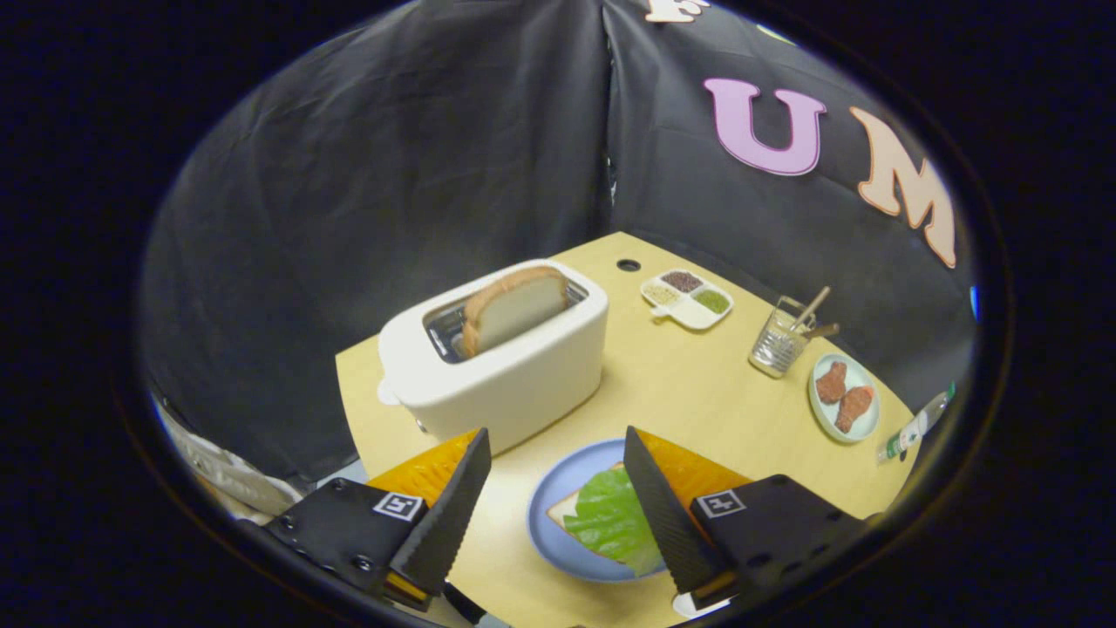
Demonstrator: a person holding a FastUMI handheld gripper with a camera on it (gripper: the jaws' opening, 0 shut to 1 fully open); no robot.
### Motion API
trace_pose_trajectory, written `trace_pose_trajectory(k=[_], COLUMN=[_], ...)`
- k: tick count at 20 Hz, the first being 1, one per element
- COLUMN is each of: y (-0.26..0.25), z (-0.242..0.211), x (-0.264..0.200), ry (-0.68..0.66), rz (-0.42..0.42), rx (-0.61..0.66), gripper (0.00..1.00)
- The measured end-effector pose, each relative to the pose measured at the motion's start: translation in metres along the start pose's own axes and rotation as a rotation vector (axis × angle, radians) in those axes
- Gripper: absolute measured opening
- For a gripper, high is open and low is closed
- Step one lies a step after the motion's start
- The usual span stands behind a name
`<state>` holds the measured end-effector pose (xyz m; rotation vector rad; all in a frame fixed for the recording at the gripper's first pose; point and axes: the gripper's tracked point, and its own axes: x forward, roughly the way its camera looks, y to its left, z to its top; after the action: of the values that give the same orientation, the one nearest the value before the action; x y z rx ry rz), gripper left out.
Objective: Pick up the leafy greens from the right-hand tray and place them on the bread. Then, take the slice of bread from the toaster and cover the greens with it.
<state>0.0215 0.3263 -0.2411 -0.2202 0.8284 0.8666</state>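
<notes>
Greens (612, 516) already lie on the bread (562, 508) on the plate (549, 488) near the table's (671, 384) front edge; our gripper (549, 497), jaws spread and empty, has yet to take the toaster's (497, 366) slice (513, 307).

We hold our gripper (558, 445) raised and tilted downward, its two fingers spread wide apart with nothing between them. The left finger (449, 515) and the right finger (663, 515) angle outward from their bases, the tips farther forward, and neither one presses on anything.
</notes>
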Motion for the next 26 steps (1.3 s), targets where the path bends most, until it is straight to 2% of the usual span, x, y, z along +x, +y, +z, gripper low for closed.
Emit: trace_pose_trajectory(k=[5, 11, 19, 26], y=[0.015, 0.032, 0.034, 0.019], z=[0.046, 0.083, 0.095, 0.086], x=[0.002, 0.022, 0.062, 0.091], ry=[-0.027, -0.039, 0.010, 0.076], rz=[0.007, 0.010, -0.015, -0.090], rx=[0.003, 0.065, 0.145, 0.198], gripper=[0.98, 0.98, 0.98, 0.94])
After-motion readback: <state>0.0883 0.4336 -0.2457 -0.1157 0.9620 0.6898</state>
